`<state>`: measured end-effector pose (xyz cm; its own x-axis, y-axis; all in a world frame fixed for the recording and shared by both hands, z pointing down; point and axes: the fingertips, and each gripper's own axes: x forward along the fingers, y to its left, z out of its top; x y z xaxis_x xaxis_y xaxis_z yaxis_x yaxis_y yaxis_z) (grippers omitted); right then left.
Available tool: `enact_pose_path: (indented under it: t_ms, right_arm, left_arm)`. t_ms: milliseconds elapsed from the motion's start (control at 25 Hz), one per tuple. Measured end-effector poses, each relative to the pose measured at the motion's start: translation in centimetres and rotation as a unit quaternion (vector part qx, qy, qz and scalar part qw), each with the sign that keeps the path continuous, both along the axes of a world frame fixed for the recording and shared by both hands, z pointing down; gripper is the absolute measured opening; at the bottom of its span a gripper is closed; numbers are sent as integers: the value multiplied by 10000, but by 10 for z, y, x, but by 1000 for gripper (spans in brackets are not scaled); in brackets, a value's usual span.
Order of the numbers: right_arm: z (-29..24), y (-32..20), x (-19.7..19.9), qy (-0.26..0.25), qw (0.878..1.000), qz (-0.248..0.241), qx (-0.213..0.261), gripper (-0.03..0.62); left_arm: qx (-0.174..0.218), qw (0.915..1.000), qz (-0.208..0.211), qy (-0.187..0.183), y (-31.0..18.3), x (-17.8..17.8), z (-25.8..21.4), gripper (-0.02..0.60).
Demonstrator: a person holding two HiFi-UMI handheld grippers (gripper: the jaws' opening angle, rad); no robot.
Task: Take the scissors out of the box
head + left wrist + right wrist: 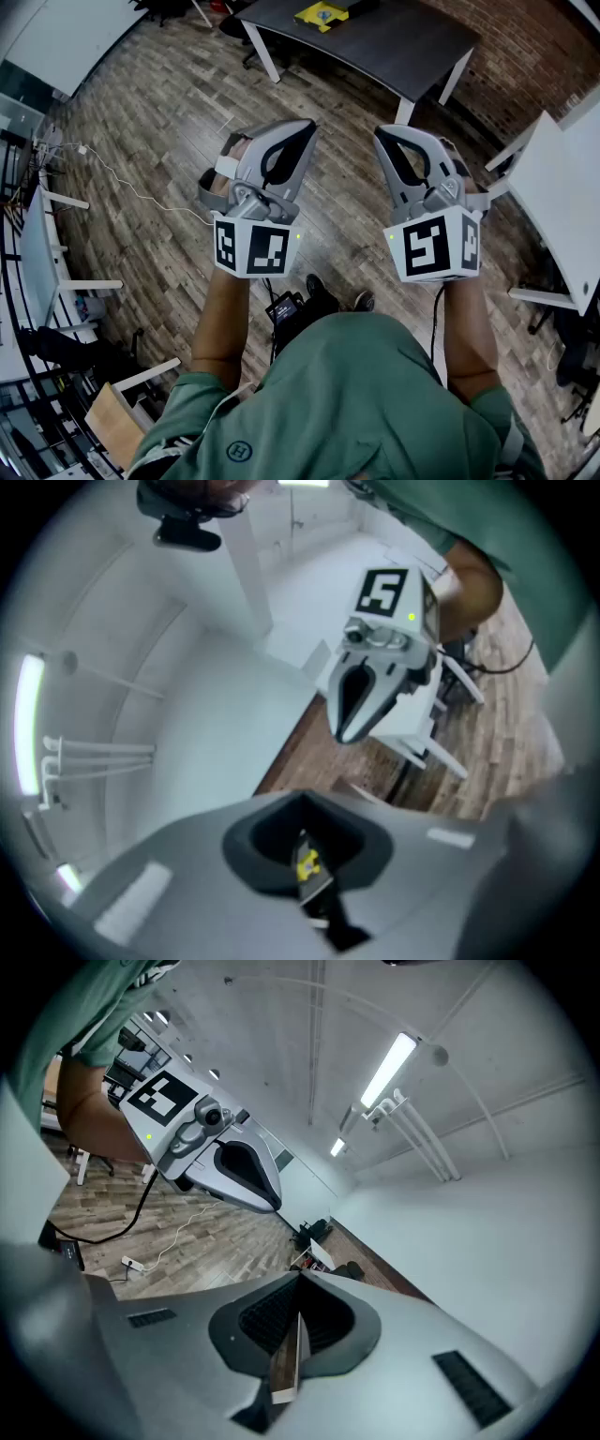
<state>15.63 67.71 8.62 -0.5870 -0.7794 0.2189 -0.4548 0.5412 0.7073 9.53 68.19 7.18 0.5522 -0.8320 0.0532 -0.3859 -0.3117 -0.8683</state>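
The person in a green shirt (pixel 347 394) holds both tools up side by side over a brown wooden plank floor (pixel 159 112). The grey left gripper (pixel 302 131) and the grey right gripper (pixel 382 136) stand near each other without touching, each with its marker cube toward the person. In the left gripper view the jaws are pressed together with nothing gripped; only a thin slit remains under the tips, and a speck of yellow shows through it. In the right gripper view the jaws are likewise pressed together and empty, with floor showing through the slit.

A flat yellow box-like object (pixel 321 14) lies on a dark rectangular table with white legs (pixel 403 47) at the far edge of the head view, well apart from both grippers. The scissors cannot be made out at that size. A white table (pixel 562 178) stands at the right, and a thin white cable (pixel 131 183) trails across the floor at the left.
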Motion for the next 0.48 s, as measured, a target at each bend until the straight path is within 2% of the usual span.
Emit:
enact_pose_path:
  t_ms: [480]
  right_arm:
    - [6,-8,-25,-118,9997,-11,-235,6]
  left_arm:
    - [-122,9999,2,51,-11,-26,8,-2]
